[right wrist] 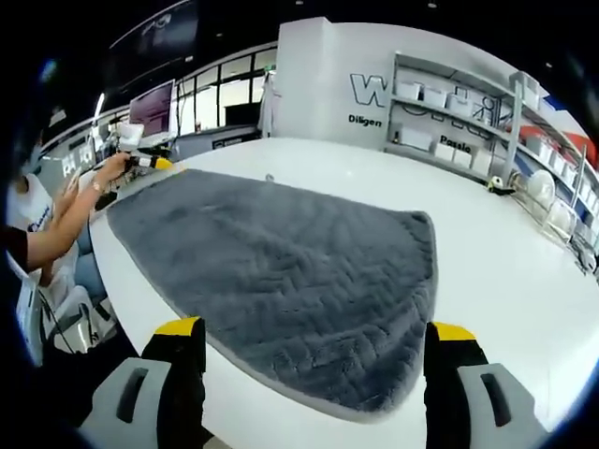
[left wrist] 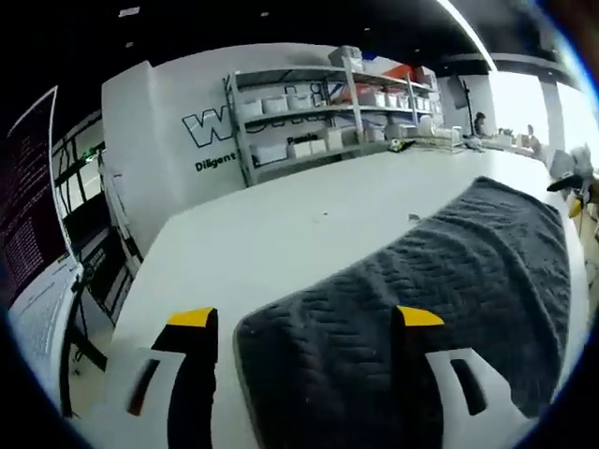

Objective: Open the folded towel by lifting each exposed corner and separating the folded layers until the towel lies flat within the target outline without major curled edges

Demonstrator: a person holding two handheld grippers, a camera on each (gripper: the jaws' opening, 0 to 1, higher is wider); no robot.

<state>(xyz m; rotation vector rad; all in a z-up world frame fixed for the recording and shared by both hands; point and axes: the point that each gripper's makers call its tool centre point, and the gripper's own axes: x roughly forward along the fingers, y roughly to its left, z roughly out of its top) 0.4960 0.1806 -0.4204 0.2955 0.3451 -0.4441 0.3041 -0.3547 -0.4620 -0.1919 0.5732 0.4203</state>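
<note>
Two grippers: both over the white table (left wrist: pixel 281 234), each with its jaws spread wide and nothing between them.
Left gripper (left wrist: pixel 307 323): black jaws with yellow tips rise from the bottom of the left gripper view; one jaw sits over bare table, the other over the near end of the towel.
Right gripper (right wrist: pixel 316 335): same yellow-tipped jaws in the right gripper view, set wide, straddling the towel's near rounded corner; whether they touch the cloth, I cannot tell.
Towel (right wrist: pixel 281 271): dark grey, with a zigzag weave, lying spread on the table and looking flat, with no curled edge visible; in the left gripper view it (left wrist: pixel 412 309) runs from the jaws away toward the far right.
Outline: no marking can be made out on the table around the towel.
Shelves (left wrist: pixel 328 112): a metal rack stands by the wall behind the table, loaded with pale bins (left wrist: pixel 281 103); what is in the bins is hidden.
Wall (right wrist: pixel 328 75): white, with large dark lettering, partly cut off by the rack.
Person (right wrist: pixel 42 234): at the left of the right gripper view, a hand (right wrist: pixel 112 166) raised beside the towel's far corner, holding something small and yellow-tipped.
Screen (left wrist: pixel 28 196): dark, with lines of text, at the left of the left gripper view.
</note>
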